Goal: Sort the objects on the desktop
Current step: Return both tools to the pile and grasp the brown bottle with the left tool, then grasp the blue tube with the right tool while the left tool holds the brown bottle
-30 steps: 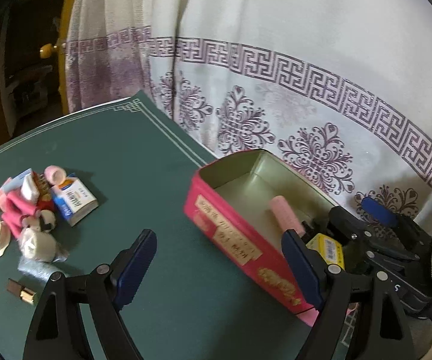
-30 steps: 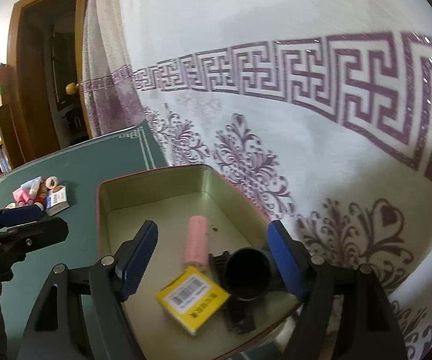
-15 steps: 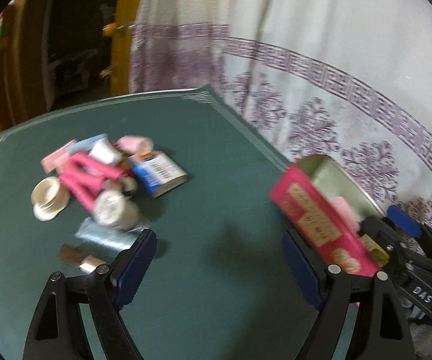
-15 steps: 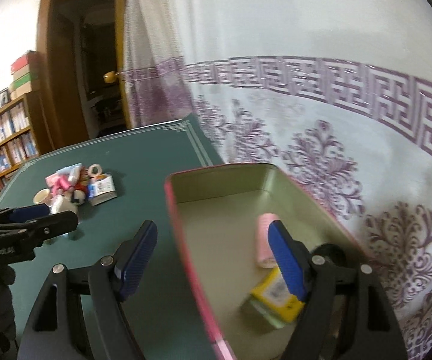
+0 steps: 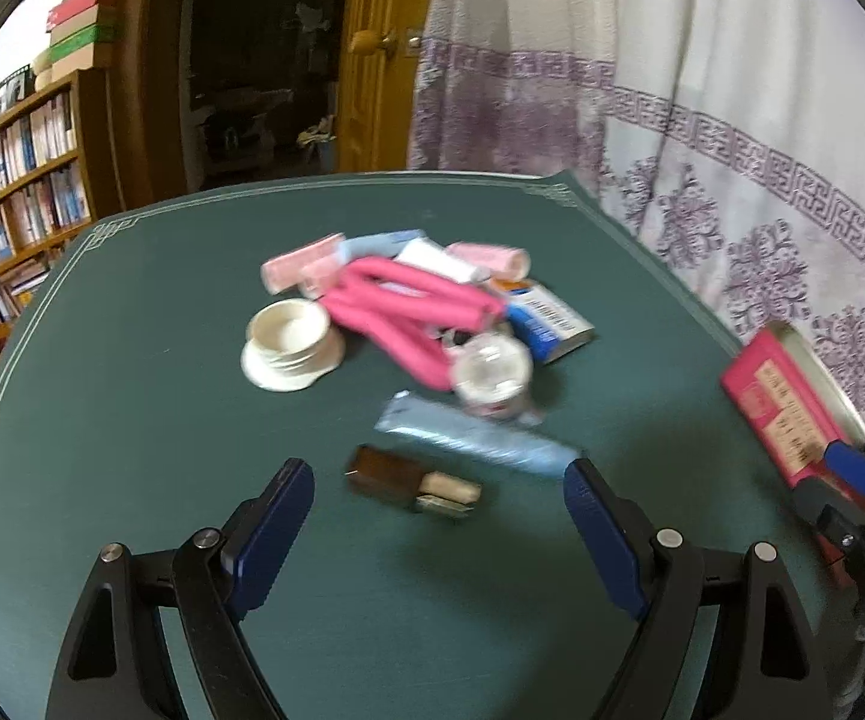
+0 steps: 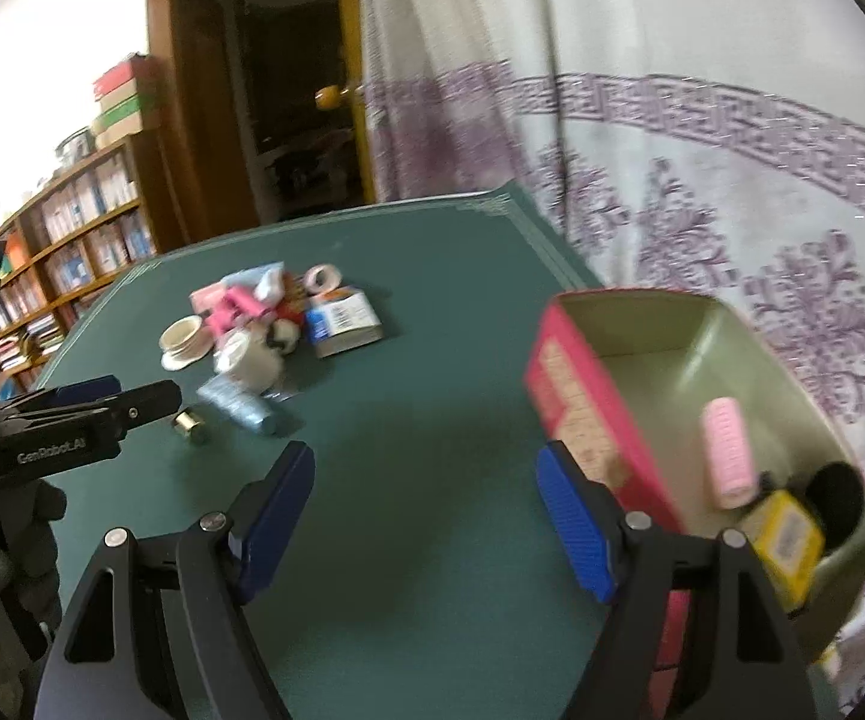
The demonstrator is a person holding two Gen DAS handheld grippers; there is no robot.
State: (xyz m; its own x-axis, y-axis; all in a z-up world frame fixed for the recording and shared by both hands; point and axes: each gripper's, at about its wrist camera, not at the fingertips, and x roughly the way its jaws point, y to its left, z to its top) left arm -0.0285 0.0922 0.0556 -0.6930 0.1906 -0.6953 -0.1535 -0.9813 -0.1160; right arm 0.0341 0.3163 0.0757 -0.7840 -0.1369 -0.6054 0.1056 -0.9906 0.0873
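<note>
The left hand-held gripper point(image 5: 438, 534) was found with its jaws wide apart and nothing between the pads, held above the green table point(image 5: 132, 420) just short of a small brown and gold tube point(image 5: 411, 483). Beyond that tube a pale blue tube point(image 5: 474, 441) was seen lying flat, and behind it a loose pile was recorded: a stack of white dishes point(image 5: 291, 342), bent pink foam rollers point(image 5: 408, 312), a clear-wrapped white roll point(image 5: 492, 372), a blue and white box point(image 5: 546, 321) and pale pink items at the far side, blurred. The right hand-held gripper point(image 6: 426, 519) was likewise found wide open and empty, over bare table between the pile and a red tin point(image 6: 582, 408). The tin was noted at the table's right edge, beside the patterned curtain point(image 6: 702, 150), open at the top. Inside it a pink roller point(image 6: 729, 459), a yellow box point(image 6: 789, 540) and a black round object point(image 6: 834, 495) were observed, close together at the near end
</note>
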